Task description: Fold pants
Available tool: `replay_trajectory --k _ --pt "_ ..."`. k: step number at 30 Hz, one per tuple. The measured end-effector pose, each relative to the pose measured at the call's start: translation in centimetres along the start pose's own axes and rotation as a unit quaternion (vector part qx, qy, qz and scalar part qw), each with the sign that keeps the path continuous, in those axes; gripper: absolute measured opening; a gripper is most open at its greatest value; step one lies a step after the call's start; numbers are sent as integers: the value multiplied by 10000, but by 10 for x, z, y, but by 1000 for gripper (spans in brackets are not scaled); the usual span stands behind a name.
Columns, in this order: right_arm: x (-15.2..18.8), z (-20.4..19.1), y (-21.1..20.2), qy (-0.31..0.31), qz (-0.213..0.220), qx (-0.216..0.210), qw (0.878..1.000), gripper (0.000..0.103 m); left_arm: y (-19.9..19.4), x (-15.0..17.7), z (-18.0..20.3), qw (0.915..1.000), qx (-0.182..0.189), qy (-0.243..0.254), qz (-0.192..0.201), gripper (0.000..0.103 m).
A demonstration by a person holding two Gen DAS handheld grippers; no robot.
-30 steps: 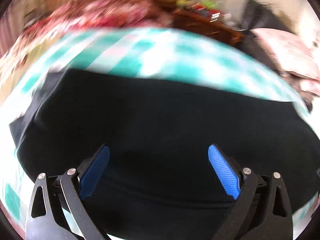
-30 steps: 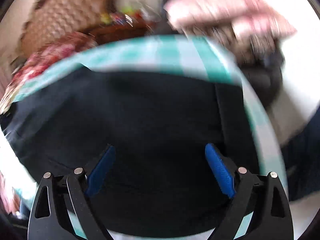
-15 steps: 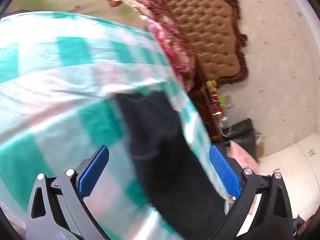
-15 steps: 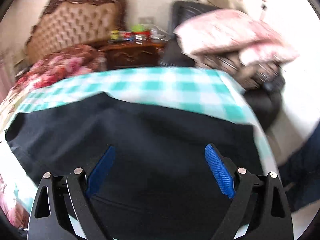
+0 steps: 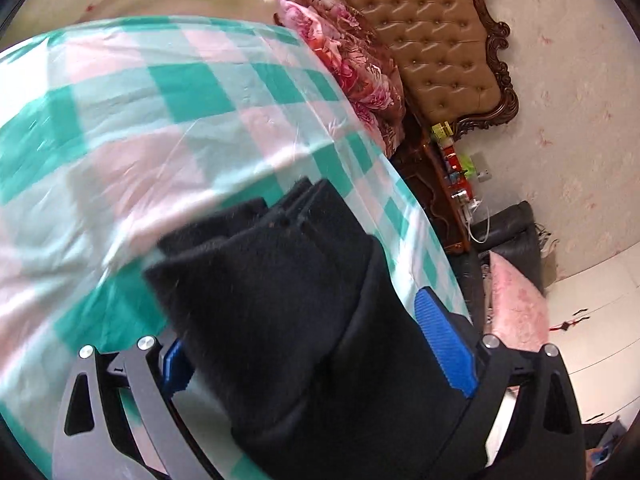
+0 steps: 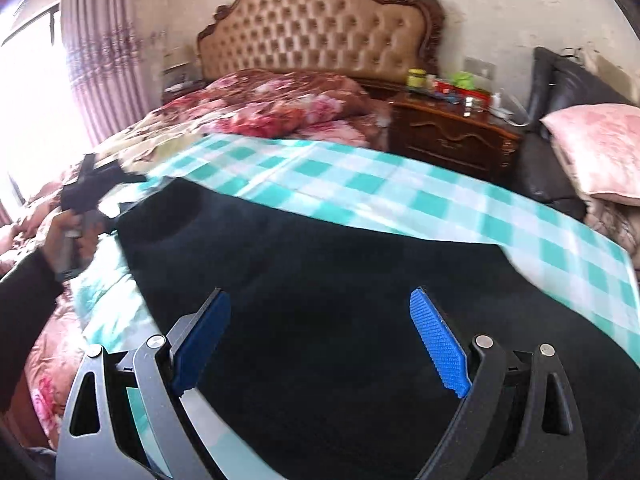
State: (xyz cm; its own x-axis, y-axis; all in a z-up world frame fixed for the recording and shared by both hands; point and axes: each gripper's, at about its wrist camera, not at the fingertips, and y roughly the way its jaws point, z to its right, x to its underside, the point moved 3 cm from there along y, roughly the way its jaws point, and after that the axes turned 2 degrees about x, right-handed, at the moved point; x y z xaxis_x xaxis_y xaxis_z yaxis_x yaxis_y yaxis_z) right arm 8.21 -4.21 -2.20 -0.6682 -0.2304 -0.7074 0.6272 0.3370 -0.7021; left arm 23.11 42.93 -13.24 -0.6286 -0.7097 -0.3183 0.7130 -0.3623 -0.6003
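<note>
Pants [image 5: 288, 320], black and bunched at one end, lie between the spread fingers of my left gripper [image 5: 320, 356], which grips nothing. My right gripper [image 6: 320, 344] hangs wide open above the flat cloth. Beneath lies a green checked sheet [image 6: 360, 188] on the bed, before a tufted headboard [image 6: 316, 36] and nightstand [image 6: 452, 136].

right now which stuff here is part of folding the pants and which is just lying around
Part of the job:
black pants
checked sheet they lie on
left gripper
right gripper

Just lying about:
floral quilt
pink pillow
nightstand with small items
tufted headboard
</note>
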Motion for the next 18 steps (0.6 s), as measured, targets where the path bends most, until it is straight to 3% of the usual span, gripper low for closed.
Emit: replay_trajectory --k 1,2,3,6,10,12,13,15,16,17,18 --pt "0 -6 3 -38 -38 -42 10000 88 3 -1 1 10000 -35 49 9 92" --pt "2 -12 4 -94 -76 -70 9999 88 5 -1 1 9999 -133 68 7 64" --pt "3 -18 6 -179 -123 -105 9997 88 7 1 -4 9998 -199 5 -17 22" --pt "3 -26 9 -267 -174 -176 9993 88 -2 6 -19 9994 125 -258 186 17" --pt "-9 -11 24 431 -514 -580 9961 88 -28 21 25 9945 -167 766 689 16" --pt "-23 8 40 1339 -747 -1049 9826 88 -43 37 67 9822 -283 1543 1029 16" --pt "-29 15 46 1688 -803 -1245 9744 88 -50 48 90 9717 -390 2005 1189 16" --pt "-42 29 55 2350 -821 -1608 9551 88 -58 85 141 9345 -637 3141 1550 16" --pt "-50 36 61 2667 -893 -1800 9426 88 -57 99 154 9221 -636 3456 1617 16" --pt "-55 39 66 2872 -983 -1951 9326 88 -55 128 175 8949 -733 4045 1736 16" --pt "-62 40 71 3015 -1072 -2107 9237 88 -52 145 184 8788 -818 4347 1789 16"
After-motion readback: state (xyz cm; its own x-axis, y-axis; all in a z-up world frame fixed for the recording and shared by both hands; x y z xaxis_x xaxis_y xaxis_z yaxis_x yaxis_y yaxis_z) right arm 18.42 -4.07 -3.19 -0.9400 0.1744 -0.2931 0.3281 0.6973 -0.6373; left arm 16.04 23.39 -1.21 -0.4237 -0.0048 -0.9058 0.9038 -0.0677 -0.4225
